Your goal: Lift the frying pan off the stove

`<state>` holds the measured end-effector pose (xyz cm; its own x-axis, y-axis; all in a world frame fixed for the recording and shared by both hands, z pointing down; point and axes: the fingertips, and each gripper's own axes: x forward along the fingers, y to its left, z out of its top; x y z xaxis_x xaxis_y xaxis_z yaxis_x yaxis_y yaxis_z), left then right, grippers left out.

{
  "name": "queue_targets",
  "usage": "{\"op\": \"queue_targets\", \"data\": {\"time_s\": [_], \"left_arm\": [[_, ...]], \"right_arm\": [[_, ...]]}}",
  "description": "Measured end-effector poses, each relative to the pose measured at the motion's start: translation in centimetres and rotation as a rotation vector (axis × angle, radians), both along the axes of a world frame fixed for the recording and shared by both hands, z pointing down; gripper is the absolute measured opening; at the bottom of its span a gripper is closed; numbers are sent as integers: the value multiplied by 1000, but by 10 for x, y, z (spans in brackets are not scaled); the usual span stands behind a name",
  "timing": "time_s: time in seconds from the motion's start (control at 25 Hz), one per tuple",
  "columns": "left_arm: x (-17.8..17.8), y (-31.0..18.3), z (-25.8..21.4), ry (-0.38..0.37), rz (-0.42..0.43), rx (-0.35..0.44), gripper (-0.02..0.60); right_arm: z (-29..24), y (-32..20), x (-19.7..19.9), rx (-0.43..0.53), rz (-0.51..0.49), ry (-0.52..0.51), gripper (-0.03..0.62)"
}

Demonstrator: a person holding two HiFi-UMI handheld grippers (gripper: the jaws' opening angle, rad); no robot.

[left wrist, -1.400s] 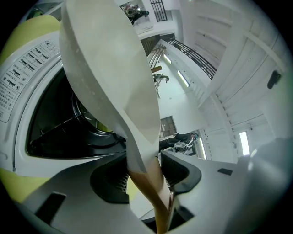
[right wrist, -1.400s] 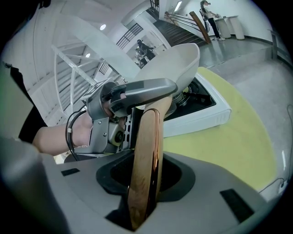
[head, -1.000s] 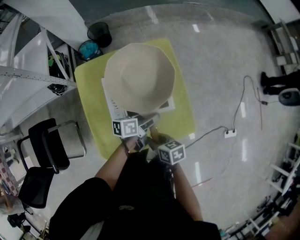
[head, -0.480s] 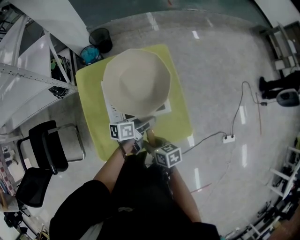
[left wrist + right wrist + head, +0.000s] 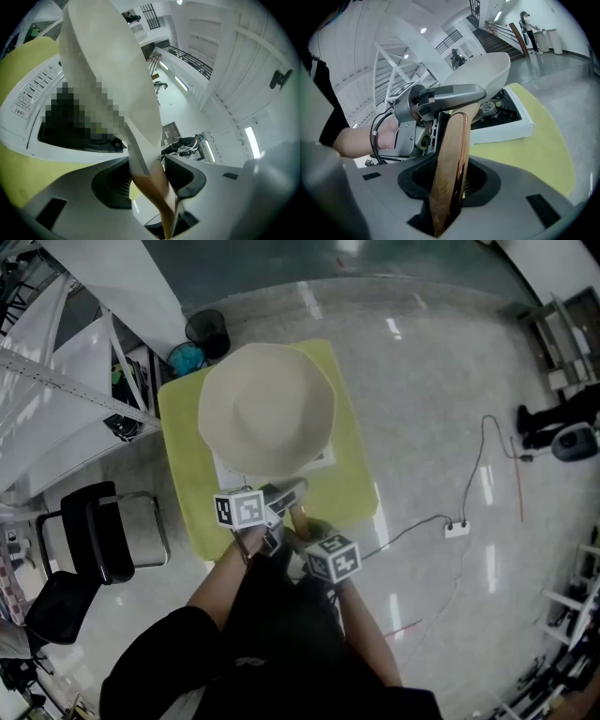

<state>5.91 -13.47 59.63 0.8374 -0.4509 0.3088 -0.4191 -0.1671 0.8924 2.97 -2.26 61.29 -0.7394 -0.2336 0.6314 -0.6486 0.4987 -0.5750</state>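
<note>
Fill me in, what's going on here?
A person with a tool in each hand is handling the frying pan. The left tool and the right tool are both clamped on its handle, the left one nearer the pan body. The pan is raised and tilted above the stove, which sits on a yellow mat.
</note>
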Motion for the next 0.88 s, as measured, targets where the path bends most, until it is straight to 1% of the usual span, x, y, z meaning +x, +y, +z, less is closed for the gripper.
{"op": "queue_targets", "data": {"time_s": [0.2, 0.32, 0.56, 0.68, 0.88], "left_arm": [[9, 15, -25, -12, -7, 44, 236], [16, 26, -39, -3, -13, 61, 236], [33, 60, -57, 17, -11, 71, 236], [39, 75, -63, 13, -6, 77, 238], [49, 91, -76, 11, -4, 95, 238]], "right_arm": [[-23, 15, 8, 41, -14, -21, 140], [-32, 27, 15, 56, -7, -28, 141], [-52, 58, 32, 87, -6, -28, 143], [-55, 74, 39, 93, -7, -23, 143], [-69, 91, 45, 97, -4, -44, 149]]}}
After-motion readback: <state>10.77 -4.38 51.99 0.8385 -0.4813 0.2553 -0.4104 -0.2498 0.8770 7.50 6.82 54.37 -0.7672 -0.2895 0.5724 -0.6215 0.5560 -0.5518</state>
